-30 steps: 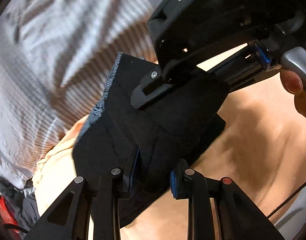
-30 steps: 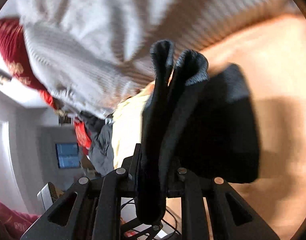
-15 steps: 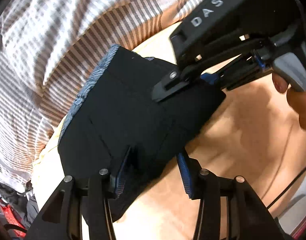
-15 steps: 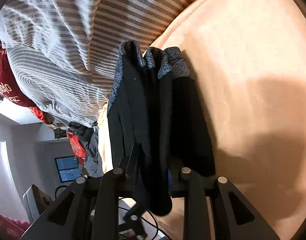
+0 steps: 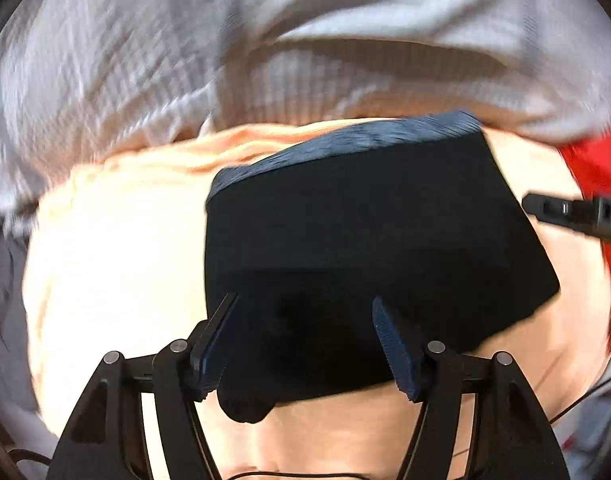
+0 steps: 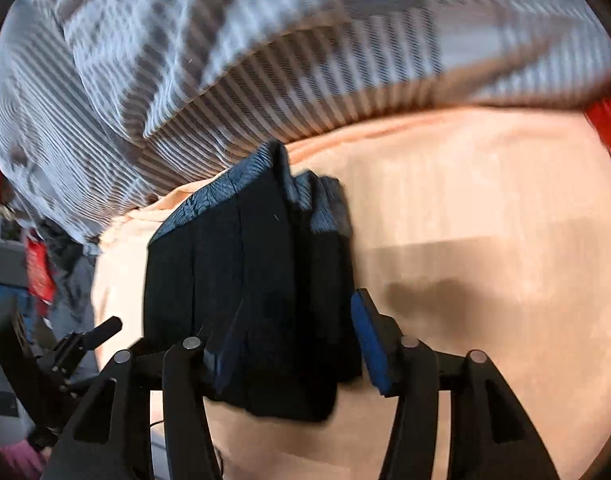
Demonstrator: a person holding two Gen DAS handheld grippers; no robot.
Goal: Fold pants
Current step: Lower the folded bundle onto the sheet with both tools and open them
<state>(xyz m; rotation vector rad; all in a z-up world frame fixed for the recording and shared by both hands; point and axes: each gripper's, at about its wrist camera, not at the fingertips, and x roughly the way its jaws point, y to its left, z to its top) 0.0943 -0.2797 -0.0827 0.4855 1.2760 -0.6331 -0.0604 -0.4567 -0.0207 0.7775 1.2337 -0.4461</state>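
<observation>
Soft peach-coloured bedding [image 5: 117, 264] is spread under everything, with a striped grey-and-brown blanket [image 6: 233, 80] bunched behind it. On the peach bedding, a folded pair of black pants with a blue-grey patterned waistband [image 5: 365, 240] is laid flat. The left gripper [image 5: 303, 344] and the right gripper [image 6: 293, 344] are both being opened, and the pants are seen between the jaws but are not squeezed. If cloth is snagged on a ribbed pad, the neat fold could be pulled apart when the grippers are lifted.

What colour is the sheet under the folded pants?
Pale peach sheet, plain, under the black pants; clearest in the right wrist view.
</observation>
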